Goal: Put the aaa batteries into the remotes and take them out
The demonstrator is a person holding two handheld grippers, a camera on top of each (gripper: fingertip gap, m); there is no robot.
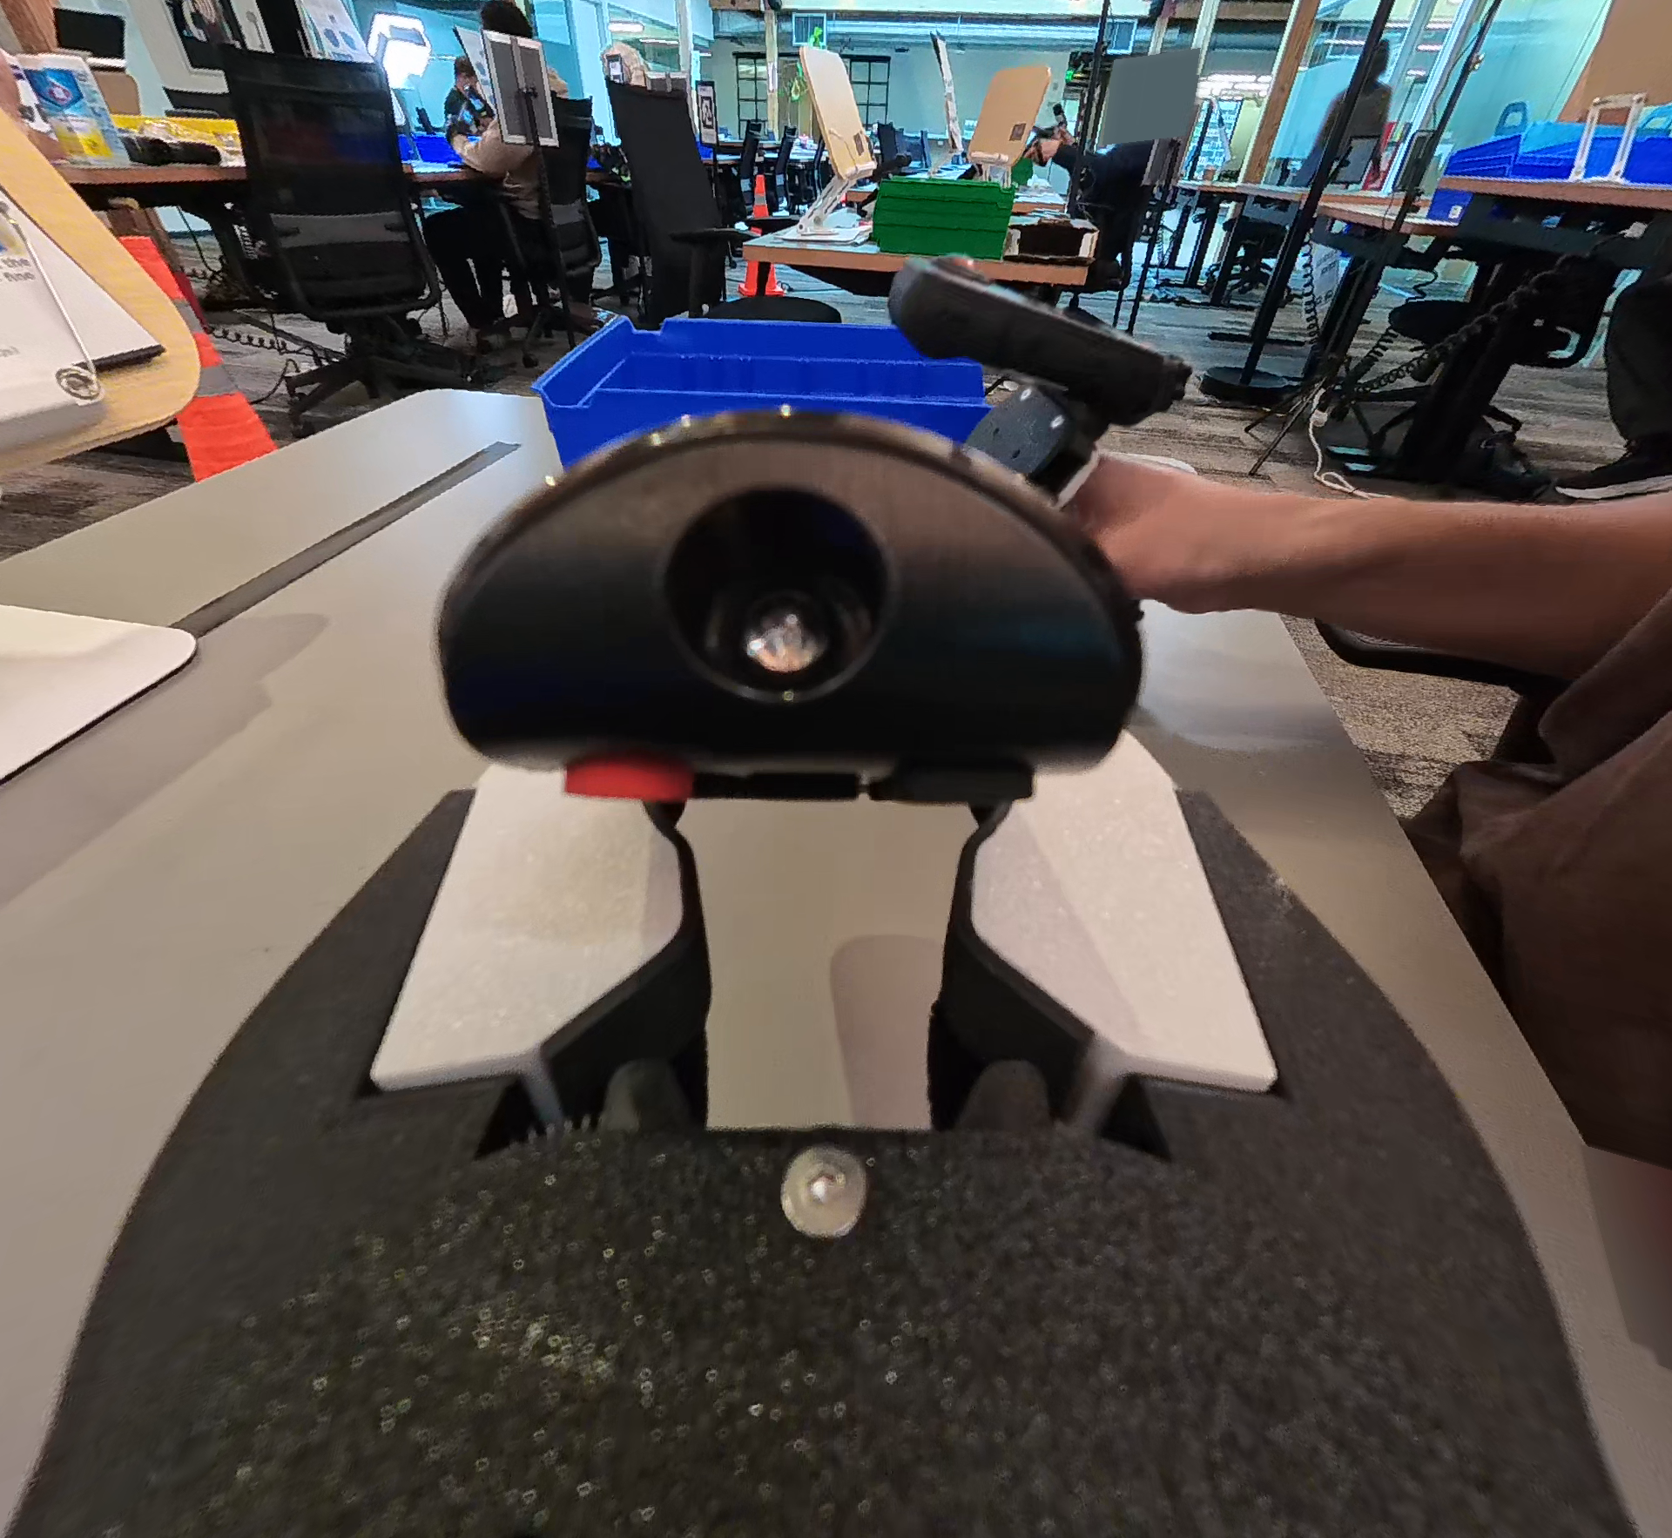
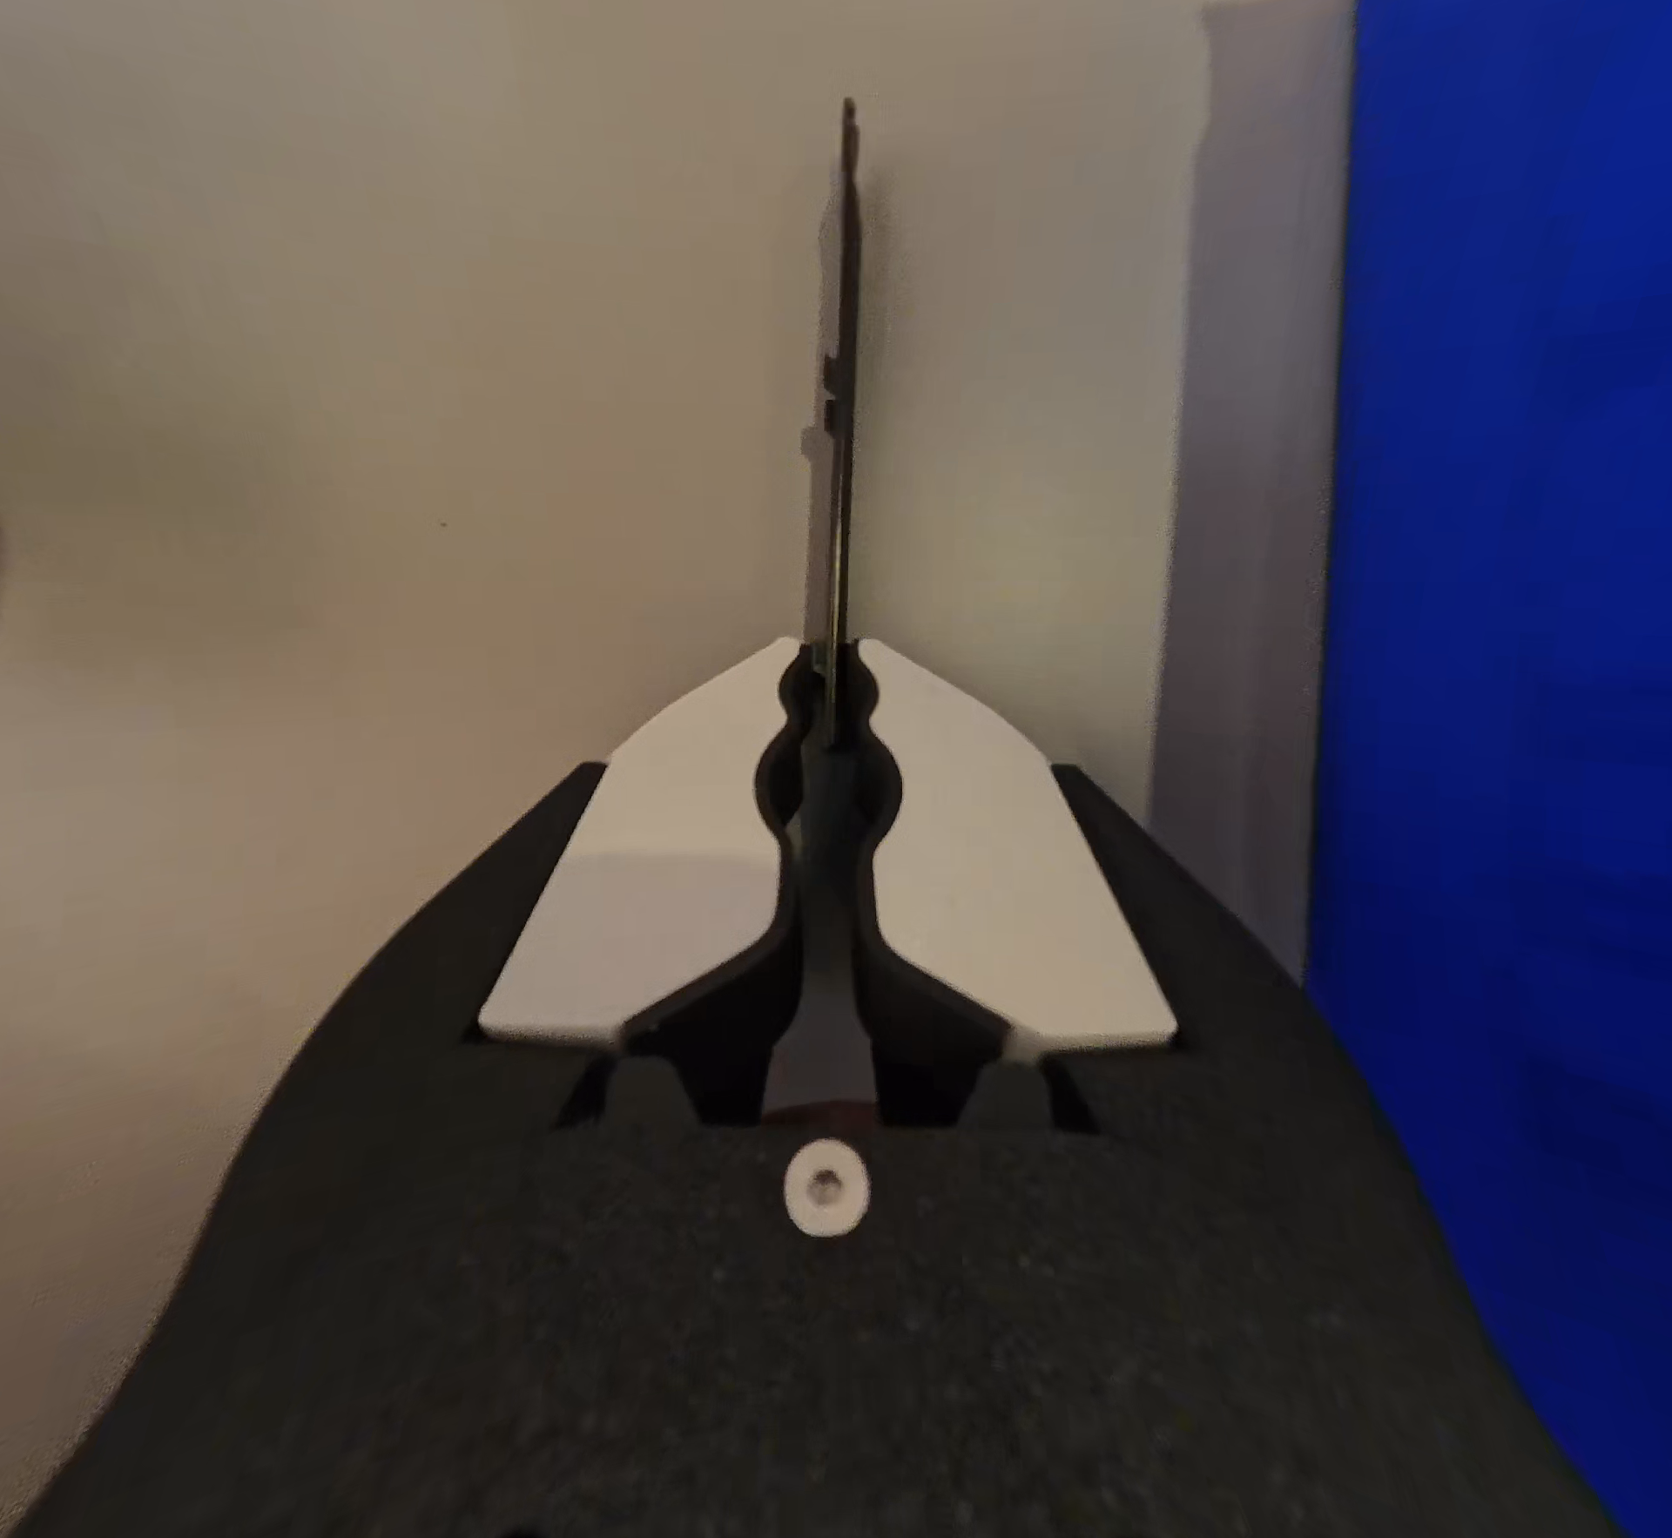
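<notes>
Left gripper [image 1: 819, 807] is clamping the remote [image 1: 787, 599], end-on. Right gripper [image 2: 837, 680] is pinching the thin battery cover [image 2: 843, 409] edge-on, pointing down at the table [image 2: 362, 318] beside the blue bin [image 2: 1520, 590].

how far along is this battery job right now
Done, seemingly: a thin dark flat plate, probably the battery cover, is off and pinched edge-on in the right gripper beside the blue plastic bin. In hand: the left gripper holds the black remote end-on above the grey table. Left: no batteries show, so loading or removal cannot be confirmed.
</notes>
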